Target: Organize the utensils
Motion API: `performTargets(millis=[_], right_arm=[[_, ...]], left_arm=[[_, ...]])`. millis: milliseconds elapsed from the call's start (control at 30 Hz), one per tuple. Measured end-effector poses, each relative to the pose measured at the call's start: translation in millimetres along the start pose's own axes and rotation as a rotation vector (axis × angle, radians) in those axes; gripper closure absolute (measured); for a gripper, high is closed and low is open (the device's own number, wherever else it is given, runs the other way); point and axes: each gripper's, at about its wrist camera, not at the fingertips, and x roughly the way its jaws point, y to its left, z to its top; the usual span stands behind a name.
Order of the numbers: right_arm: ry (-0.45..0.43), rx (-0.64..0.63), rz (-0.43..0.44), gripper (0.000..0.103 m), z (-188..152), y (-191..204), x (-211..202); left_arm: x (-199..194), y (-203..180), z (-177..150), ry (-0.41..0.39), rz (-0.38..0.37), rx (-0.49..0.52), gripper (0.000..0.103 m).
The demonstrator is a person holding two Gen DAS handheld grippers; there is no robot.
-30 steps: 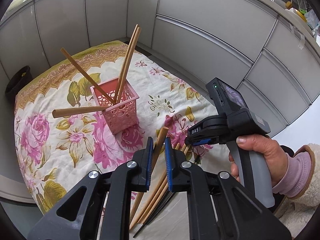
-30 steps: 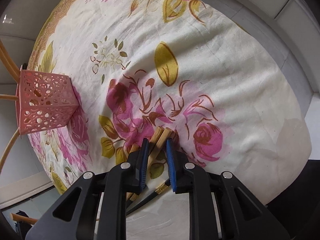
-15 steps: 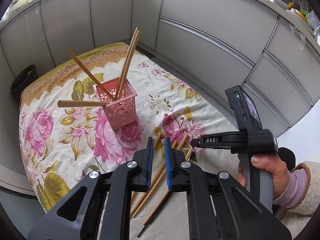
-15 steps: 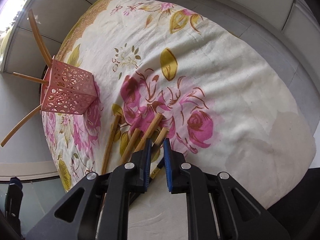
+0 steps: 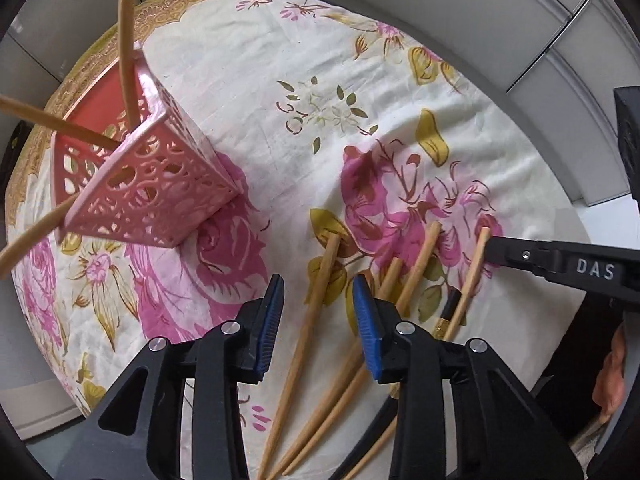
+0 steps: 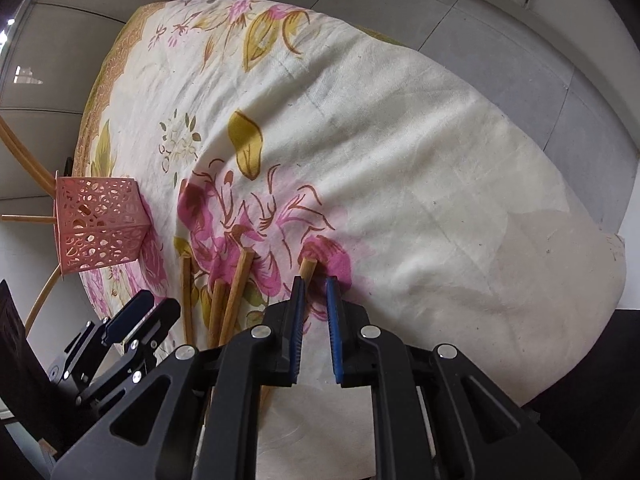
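A floral tablecloth covers the table, with a pink lattice holder standing on it and bearing 4 chopsticks. The left gripper, jaws just opened partway, hangs over loose wooden chopsticks lying beside the holder, gripping none. The right gripper is nearly closed and empty, its tips beside the rightmost chopstick

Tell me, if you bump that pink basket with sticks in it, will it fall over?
Probably, yes. The pink basket looks like thin, lacy plastic, so likely light. Its long chopsticks lean far out past the rim, which may make it top-heavy. It also stands on a soft, wrinkled flowered cloth, so a push might tip it rather than slide it.
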Motion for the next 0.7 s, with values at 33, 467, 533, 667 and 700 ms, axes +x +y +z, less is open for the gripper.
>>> performTargets(millis=[33, 467, 533, 667, 700], right_arm=[[0.006, 0.003, 0.007, 0.091, 1.3, -1.7, 0.3], [0.114, 0.079, 0.122, 0.041, 19.7, 6.6, 8.8], [0.119, 0.126, 0.178, 0.038, 22.4, -0.3, 10.2], [0.099, 0.168, 0.286, 0.029, 20.2, -12.3, 10.7], [0.096, 0.132, 0.290, 0.026, 19.4, -9.6, 10.7]], left_arm=[[2.8, -0.2, 4.5, 0.020, -0.004, 0.009, 0.068], [41.4, -6.8, 23.4, 0.216, -0.066, 0.079, 0.048], [52.4, -19.2, 24.1, 0.234, -0.094, 0.129, 0.018], [56.7, -37.9, 14.9, 0.216, -0.056, 0.170, 0.006], [56.5, -37.3, 14.6, 0.222, -0.056, 0.161, 0.006]])
